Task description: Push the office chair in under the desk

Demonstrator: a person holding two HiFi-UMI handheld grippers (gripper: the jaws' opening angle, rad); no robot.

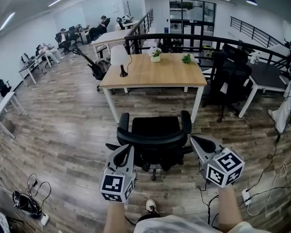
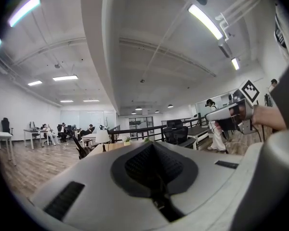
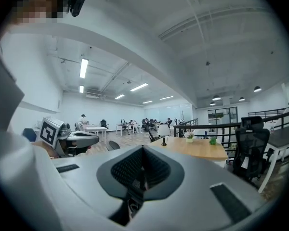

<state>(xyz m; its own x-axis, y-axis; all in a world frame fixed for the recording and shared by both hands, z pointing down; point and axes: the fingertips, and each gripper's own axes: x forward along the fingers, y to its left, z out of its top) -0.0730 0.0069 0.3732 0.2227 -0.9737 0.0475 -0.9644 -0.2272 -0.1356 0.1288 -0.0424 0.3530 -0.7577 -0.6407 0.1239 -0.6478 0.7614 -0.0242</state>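
We stand on a wood-plank floor (image 1: 63, 130) in a large open office. At far left, people (image 1: 63, 37) sit at white desks (image 1: 31, 67) along the wall, and a tangle of cables (image 1: 26, 203) lies on the boards near our feet. In the middle stands a light wooden table (image 1: 155, 74) on white legs, carrying a white-shaded lamp (image 1: 120, 57) and two small potted plants (image 1: 155, 54). The office chair (image 1: 154, 140) is pulled out on the floor just before the table's near edge, with its seat toward the table and its backrest toward us. A black railing (image 1: 184, 35) runs behind, and to the right are another black chair (image 1: 233, 74) and a dark desk (image 1: 269, 74). Our left gripper (image 1: 127, 149) hovers by the left end of the backrest, its fingers clenched together with nothing between them. Our right gripper (image 1: 196, 141) sits by the right end, its fingers likewise pressed closed and empty. We cannot tell whether either tip touches the chair.
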